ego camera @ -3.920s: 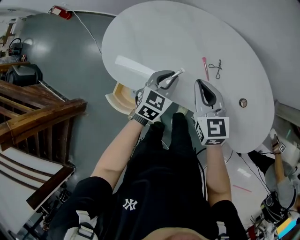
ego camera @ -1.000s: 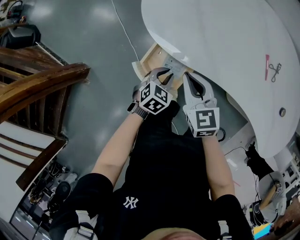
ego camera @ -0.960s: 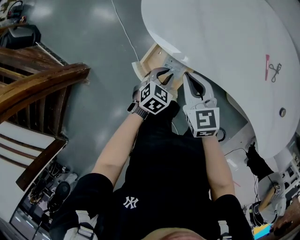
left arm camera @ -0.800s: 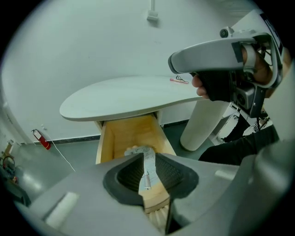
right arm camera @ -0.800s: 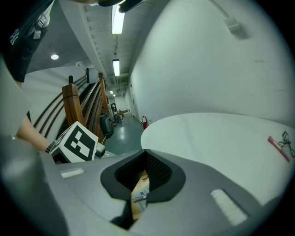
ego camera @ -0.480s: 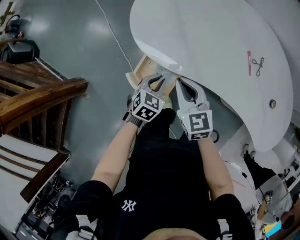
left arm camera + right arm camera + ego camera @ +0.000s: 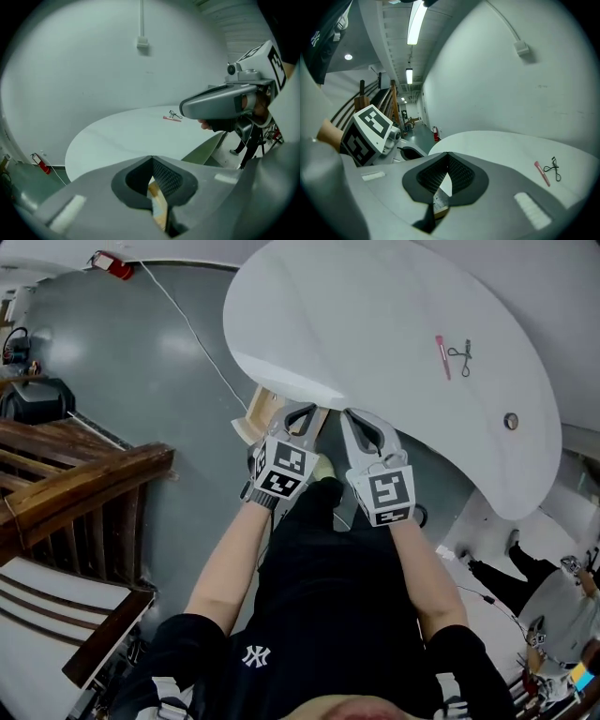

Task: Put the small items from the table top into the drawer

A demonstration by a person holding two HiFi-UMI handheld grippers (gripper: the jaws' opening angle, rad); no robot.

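Fingers (image 7: 211,187) of our left gripper (image 7: 313,410) and right gripper (image 7: 350,414) are pressed together, empty, just beside the open light wooden drawer (image 7: 255,414). Well beyond them, 1 thin pink stick (image 7: 440,356) and 1 black wire tool (image 7: 460,354) lie on the white round worktop (image 7: 375,306).

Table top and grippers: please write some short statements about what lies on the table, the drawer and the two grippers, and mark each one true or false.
1. A pink stick and a black tool lie side by side on the table. True.
2. The drawer is closed. False: it stands open, sticking out from under the table's edge.
3. The right gripper holds the pink stick. False: its jaws are shut on nothing, and the stick lies on the table.
4. The left gripper is shut and empty. True.
5. A small round thing lies on the table, apart from the pink stick. True.
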